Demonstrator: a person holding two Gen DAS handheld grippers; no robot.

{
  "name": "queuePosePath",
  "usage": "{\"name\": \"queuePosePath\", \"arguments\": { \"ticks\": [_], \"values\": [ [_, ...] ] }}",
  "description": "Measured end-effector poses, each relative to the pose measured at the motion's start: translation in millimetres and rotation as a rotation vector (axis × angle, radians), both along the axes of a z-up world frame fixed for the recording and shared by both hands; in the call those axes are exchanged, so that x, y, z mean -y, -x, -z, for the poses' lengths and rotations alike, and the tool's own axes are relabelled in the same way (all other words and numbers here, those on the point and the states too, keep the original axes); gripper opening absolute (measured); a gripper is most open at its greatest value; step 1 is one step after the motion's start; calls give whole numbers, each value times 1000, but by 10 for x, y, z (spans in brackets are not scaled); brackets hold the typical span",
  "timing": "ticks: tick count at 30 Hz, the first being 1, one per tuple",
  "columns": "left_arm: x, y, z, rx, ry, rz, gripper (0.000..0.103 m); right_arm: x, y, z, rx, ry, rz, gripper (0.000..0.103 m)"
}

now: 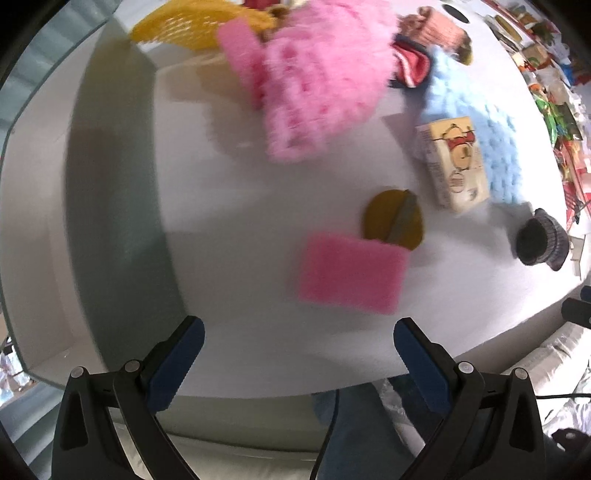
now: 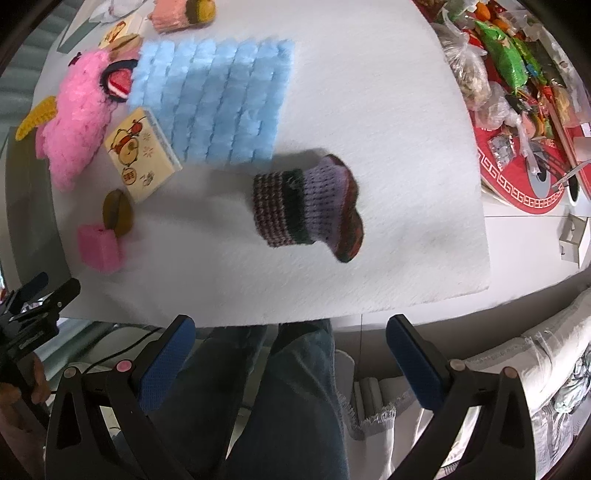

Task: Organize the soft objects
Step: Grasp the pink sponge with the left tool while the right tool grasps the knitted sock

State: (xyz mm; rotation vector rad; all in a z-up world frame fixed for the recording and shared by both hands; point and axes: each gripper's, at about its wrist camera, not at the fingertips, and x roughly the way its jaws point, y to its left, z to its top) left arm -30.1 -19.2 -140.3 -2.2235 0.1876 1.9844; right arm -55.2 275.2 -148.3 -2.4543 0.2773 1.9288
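My left gripper [image 1: 297, 345] is open and empty, just short of a pink sponge [image 1: 351, 272] on the white cloth [image 1: 240, 206]. Behind the sponge lies a brown round pad [image 1: 384, 216], then a tissue pack [image 1: 452, 162], a blue fluffy cloth [image 1: 491, 136] and a pink fluffy cloth [image 1: 317, 81]. My right gripper [image 2: 290, 338] is open and empty at the table's near edge, short of a striped knitted sock [image 2: 306, 206]. The right wrist view also shows the blue cloth [image 2: 218, 99], the tissue pack [image 2: 138, 155], the pink cloth [image 2: 79, 114], the sponge [image 2: 99, 243] and the left gripper [image 2: 40, 291].
A yellow knitted piece [image 1: 184, 26] and a peach knitted item [image 1: 439, 27] lie at the back. Snack bags [image 2: 506, 55] and a red round board [image 2: 524, 173] crowd the right side. A grey strip [image 1: 118, 221] borders the cloth on the left. The person's jeans [image 2: 288, 398] are below.
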Motion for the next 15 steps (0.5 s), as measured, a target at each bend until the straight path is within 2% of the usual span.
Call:
{"name": "queuePosePath", "arguments": {
  "ticks": [8,11,12,15],
  "values": [
    [-286,60,204,-15,12,66,103,-45,30,53,-64,-21,-30,103],
    [-320,165,257,-7,12,51,103,-56,81,125,-87,-43,-45,103],
    [-430,190,350,4,14,40,103,-59,111,151,-95,-52,-46,103],
    [-400,243,484,12,23,17,103,-68,216,249,-109,-78,-35,103]
  ]
}}
